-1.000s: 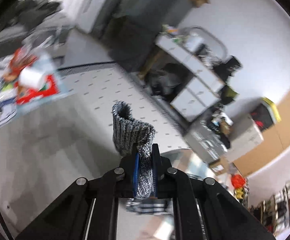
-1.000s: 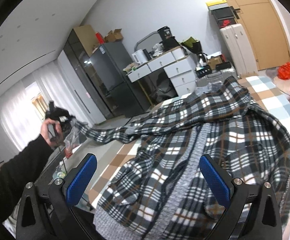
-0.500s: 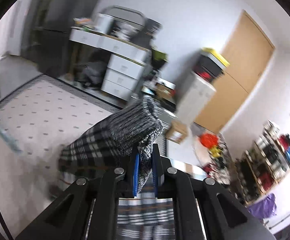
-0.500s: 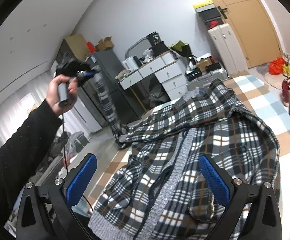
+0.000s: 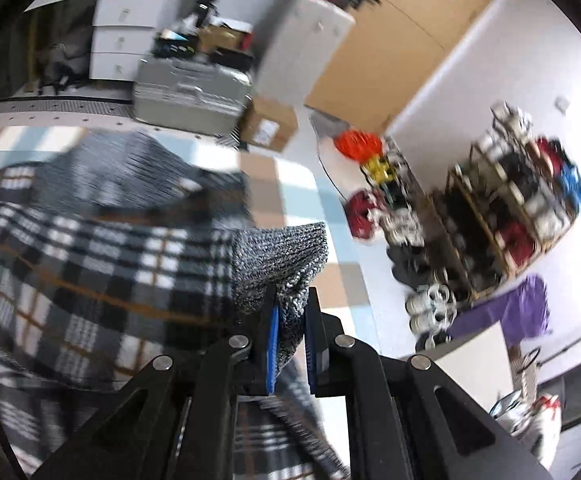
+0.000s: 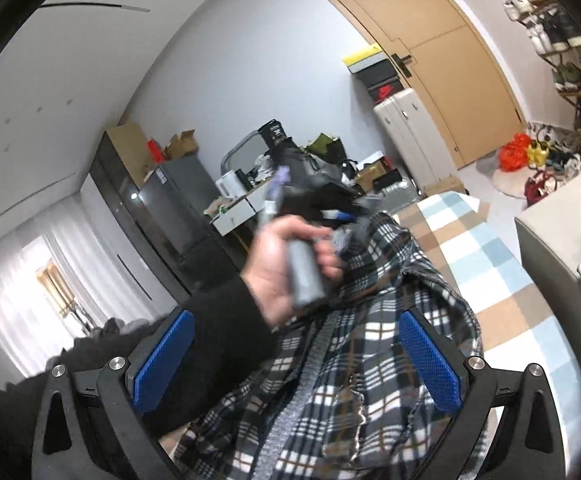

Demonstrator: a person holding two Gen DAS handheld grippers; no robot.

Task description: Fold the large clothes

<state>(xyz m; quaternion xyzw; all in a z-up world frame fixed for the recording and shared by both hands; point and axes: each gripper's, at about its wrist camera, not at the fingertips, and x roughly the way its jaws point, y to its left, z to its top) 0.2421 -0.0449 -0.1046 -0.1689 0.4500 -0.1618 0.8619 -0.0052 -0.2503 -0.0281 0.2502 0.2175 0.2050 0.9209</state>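
The left gripper (image 5: 290, 344) pinches the ribbed grey knit cuff (image 5: 280, 266) at frame centre. The right gripper (image 6: 296, 364) stands wide apart at bottom; beyond, the left hand (image 6: 286, 268) grips a handle above the soft plaid jacket (image 6: 374, 380) on the checked blanket (image 6: 502, 292).

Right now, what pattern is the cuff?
Speckled grey knit cuff; clearest in left wrist view.

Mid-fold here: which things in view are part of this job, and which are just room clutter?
Part of the job:
- plaid jacket
- its grey knit cuff, clamped in the left gripper
- right gripper, open over the jacket
- checked blanket beneath

Just lying about:
- silver suitcase
- cardboard box
- shoe rack
- fridge
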